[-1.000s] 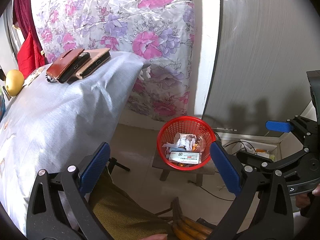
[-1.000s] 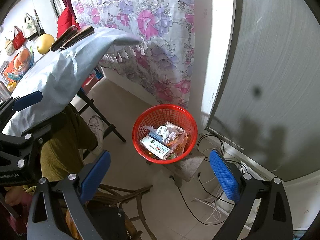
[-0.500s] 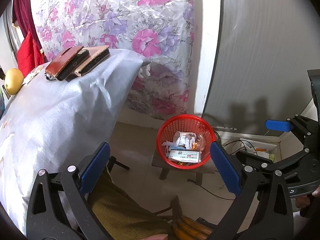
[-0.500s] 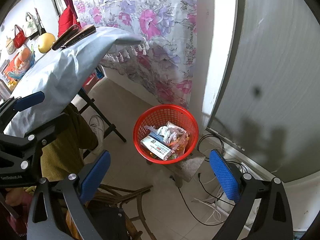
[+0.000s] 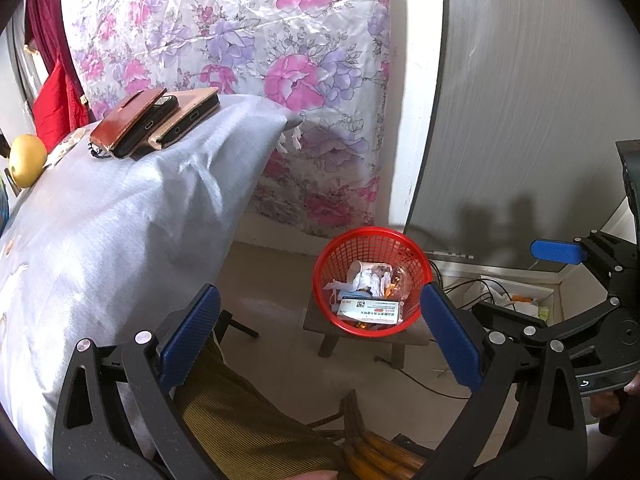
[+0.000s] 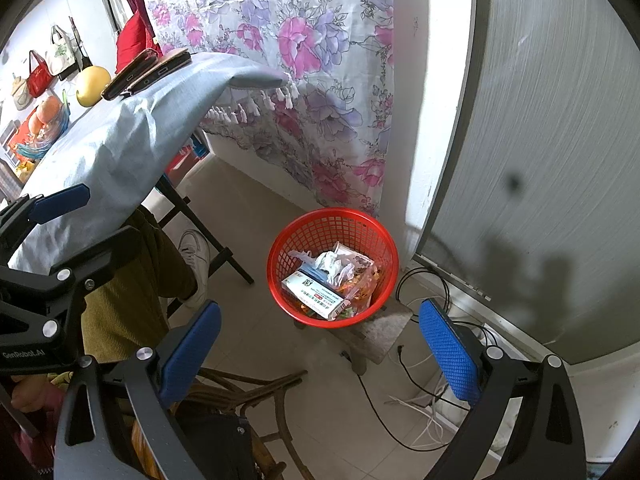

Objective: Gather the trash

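Sitting on a small stool [image 6: 380, 330] on the floor, the red basket [image 6: 280, 280] holds a white box [image 6: 314, 294], crumpled tissue [image 6: 332, 266] and wrappers; left hand-held gripper [image 5: 320, 334] and right hand-held gripper [image 6: 320, 350] both hang spread, empty.

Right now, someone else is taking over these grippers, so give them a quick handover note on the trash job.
Left gripper: open, empty, held above the floor.
Right gripper: open, empty, beside the left one.
Red basket: on a low stool by the wall, holding a white box, crumpled tissue and wrappers.
Table: two phones in cases at the far corner and a yellow fruit; no trash seen on the part in view.
Done: trash sits in the basket.
Left: check the rest of the table, which is out of view.
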`<action>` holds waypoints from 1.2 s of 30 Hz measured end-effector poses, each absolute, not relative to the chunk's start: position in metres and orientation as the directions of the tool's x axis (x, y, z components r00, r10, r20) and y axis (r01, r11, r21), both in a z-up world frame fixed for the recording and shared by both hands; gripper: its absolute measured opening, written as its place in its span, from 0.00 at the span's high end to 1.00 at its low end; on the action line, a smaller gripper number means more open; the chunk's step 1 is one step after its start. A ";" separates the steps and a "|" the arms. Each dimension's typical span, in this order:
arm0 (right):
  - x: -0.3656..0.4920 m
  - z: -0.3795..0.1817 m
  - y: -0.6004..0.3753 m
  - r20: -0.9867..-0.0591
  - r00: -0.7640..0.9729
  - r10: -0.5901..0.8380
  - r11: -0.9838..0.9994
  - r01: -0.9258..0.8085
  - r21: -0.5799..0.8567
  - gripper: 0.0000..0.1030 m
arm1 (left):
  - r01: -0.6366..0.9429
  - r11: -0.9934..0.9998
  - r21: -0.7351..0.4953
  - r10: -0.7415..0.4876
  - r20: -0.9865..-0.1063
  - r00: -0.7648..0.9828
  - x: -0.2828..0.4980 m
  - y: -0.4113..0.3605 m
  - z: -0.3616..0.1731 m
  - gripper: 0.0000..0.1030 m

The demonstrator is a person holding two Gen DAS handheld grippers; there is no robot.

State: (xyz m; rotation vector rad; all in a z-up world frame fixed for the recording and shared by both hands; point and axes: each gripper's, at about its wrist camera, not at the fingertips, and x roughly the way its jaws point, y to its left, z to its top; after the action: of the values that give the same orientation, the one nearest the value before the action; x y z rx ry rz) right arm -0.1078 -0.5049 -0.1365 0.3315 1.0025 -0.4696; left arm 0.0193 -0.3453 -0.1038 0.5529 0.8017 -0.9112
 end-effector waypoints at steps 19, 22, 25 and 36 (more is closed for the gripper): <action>-0.107 -0.138 -0.505 -0.864 0.453 -0.221 0.853 0.520 0.054 0.06 | 0.858 0.506 0.089 -0.476 -0.801 0.364 0.019 -0.346 -0.104 0.07; -0.106 -0.139 -0.504 -0.863 0.454 -0.221 0.854 0.518 0.054 0.06 | 0.859 0.504 0.092 -0.475 -0.800 0.365 0.019 -0.347 -0.104 0.07; -0.106 -0.138 -0.504 -0.863 0.455 -0.221 0.853 0.519 0.054 0.06 | 0.859 0.504 0.093 -0.474 -0.801 0.365 0.020 -0.347 -0.104 0.07; -0.106 -0.138 -0.505 -0.863 0.454 -0.221 0.854 0.518 0.054 0.06 | 0.858 0.505 0.090 -0.473 -0.803 0.363 0.019 -0.348 -0.106 0.07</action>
State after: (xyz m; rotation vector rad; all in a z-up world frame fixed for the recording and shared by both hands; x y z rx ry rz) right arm -0.1062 -0.5046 -0.1381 0.3312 1.0015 -0.4663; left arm 0.0193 -0.3476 -0.1059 0.5596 0.8028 -0.9165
